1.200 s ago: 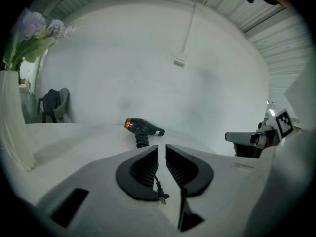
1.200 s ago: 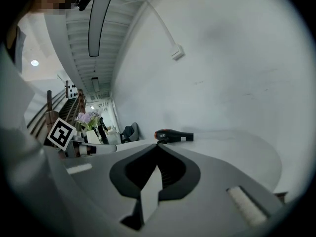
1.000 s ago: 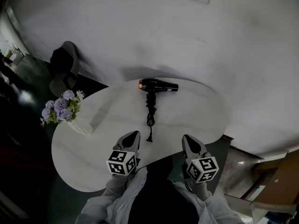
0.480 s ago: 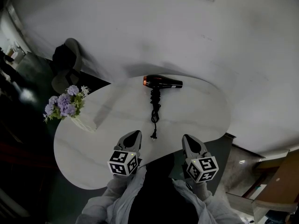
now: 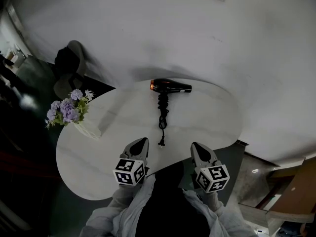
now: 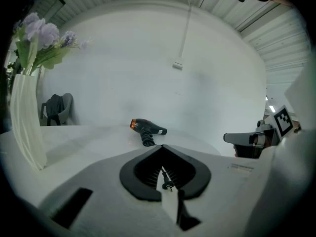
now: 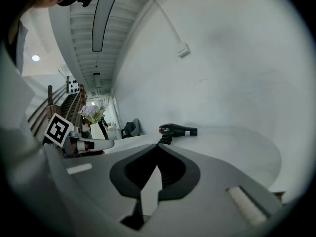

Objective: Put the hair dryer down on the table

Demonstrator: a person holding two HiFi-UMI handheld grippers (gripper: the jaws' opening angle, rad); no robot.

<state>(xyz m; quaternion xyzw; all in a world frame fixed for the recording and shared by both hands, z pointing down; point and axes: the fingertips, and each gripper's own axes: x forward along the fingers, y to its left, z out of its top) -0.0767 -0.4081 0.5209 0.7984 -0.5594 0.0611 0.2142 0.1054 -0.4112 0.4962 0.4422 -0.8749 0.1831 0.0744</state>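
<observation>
Black hair dryer with orange-ringed nozzle [image 5: 170, 87] lies unmoved at centre frame on the white oval worktop [image 5: 212, 125], while the left gripper [image 5: 139, 144] and right gripper [image 5: 198, 148] hang below, jaws closed and empty, so the task seems finished.

Both grippers held low, side by side, jaws closed.
The left gripper [image 5: 140, 142] and the right gripper [image 5: 197, 146] are pointed forward, well apart, each with its jaws pressed together and nothing gripped; grey sleeves [image 5: 126, 204] are seen behind them.
</observation>
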